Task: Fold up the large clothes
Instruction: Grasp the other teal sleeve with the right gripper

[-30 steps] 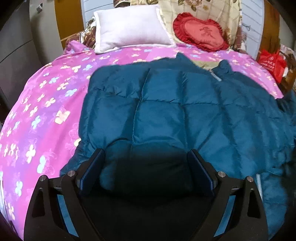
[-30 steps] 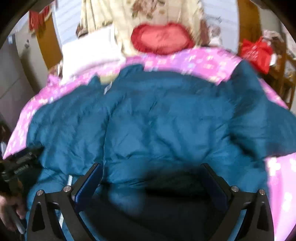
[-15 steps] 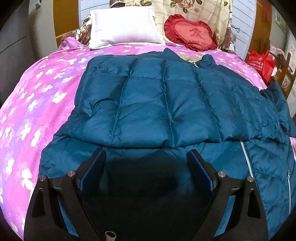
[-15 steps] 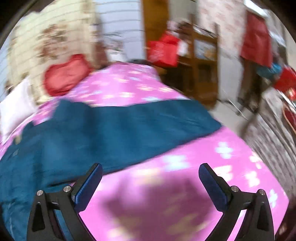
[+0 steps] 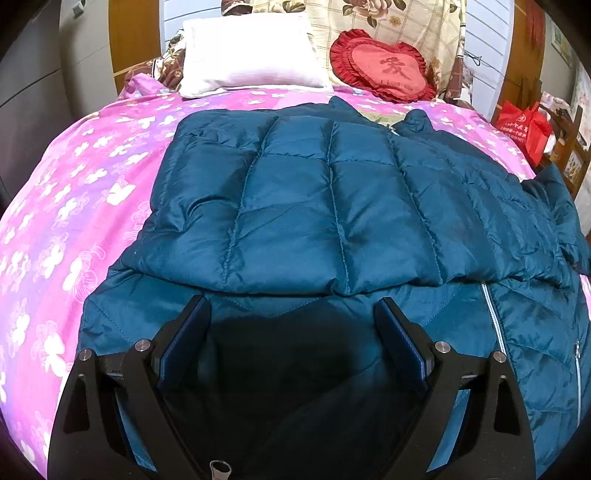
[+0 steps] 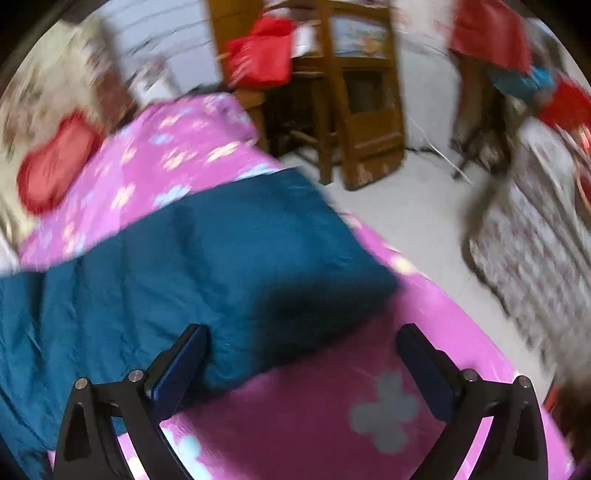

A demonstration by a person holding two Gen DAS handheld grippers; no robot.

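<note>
A teal quilted down jacket [image 5: 325, 206] lies spread on a pink flowered bed [image 5: 74, 206], one side panel folded over its front, a silver zipper [image 5: 493, 317] showing at the right. My left gripper [image 5: 291, 317] hovers open over the jacket's near hem, nothing between its fingers. In the blurred right wrist view, the jacket's sleeve end [image 6: 258, 258] lies near the bed's right edge. My right gripper [image 6: 303, 350] is open above the sleeve's cuff and the pink cover [image 6: 332, 406], holding nothing.
A white pillow [image 5: 251, 55], a red heart cushion [image 5: 384, 66] and a floral cushion [image 5: 388, 18] sit at the bed's head. Right of the bed are a red bag [image 5: 524, 125], a wooden chair [image 6: 354, 92], bare floor [image 6: 413, 206] and a patterned cloth [image 6: 535, 251].
The right gripper swung fast to the right, from over the jacket's body to its sleeve end at the bed's edge. The left gripper drew back a little early on, then held still.
</note>
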